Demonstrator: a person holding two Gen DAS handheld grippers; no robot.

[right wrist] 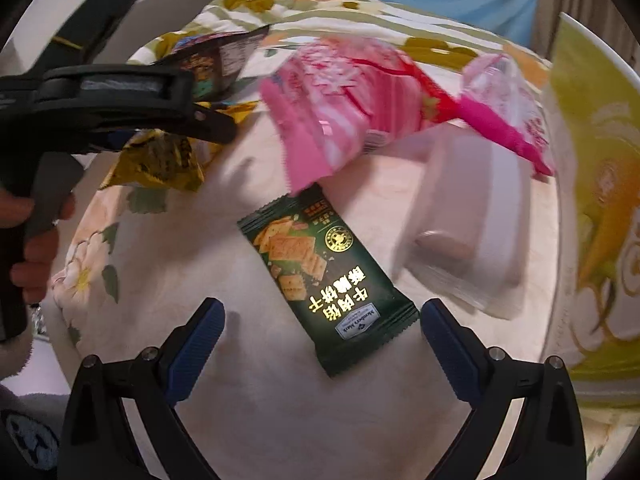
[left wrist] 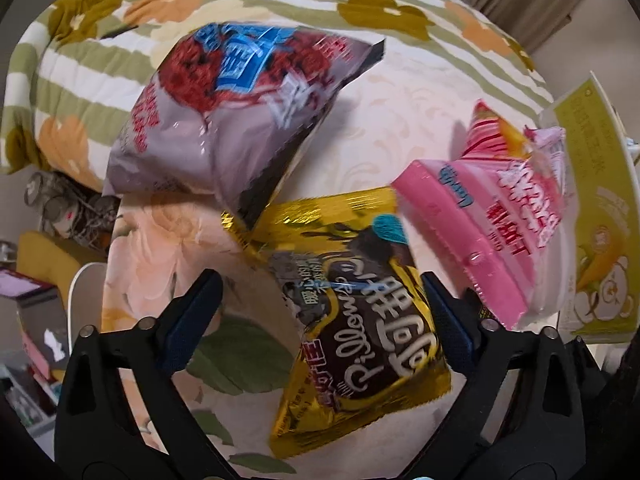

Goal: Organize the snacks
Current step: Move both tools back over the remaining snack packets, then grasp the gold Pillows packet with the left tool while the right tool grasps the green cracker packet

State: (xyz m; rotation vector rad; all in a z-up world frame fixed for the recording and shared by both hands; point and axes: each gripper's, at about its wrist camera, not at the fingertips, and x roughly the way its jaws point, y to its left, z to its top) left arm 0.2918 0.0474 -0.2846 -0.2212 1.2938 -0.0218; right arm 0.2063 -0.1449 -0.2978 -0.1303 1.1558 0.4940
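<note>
Gold snack bag [left wrist: 360, 320] between open left tool [left wrist: 320, 312] pads

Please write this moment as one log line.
left gripper: open, over gold snack bag | right gripper: open, over green cracker packet

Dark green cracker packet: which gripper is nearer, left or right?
Right. The right gripper is open with the dark green cracker packet lying between its fingers. The left gripper is over the gold packet, off to one side.
</note>
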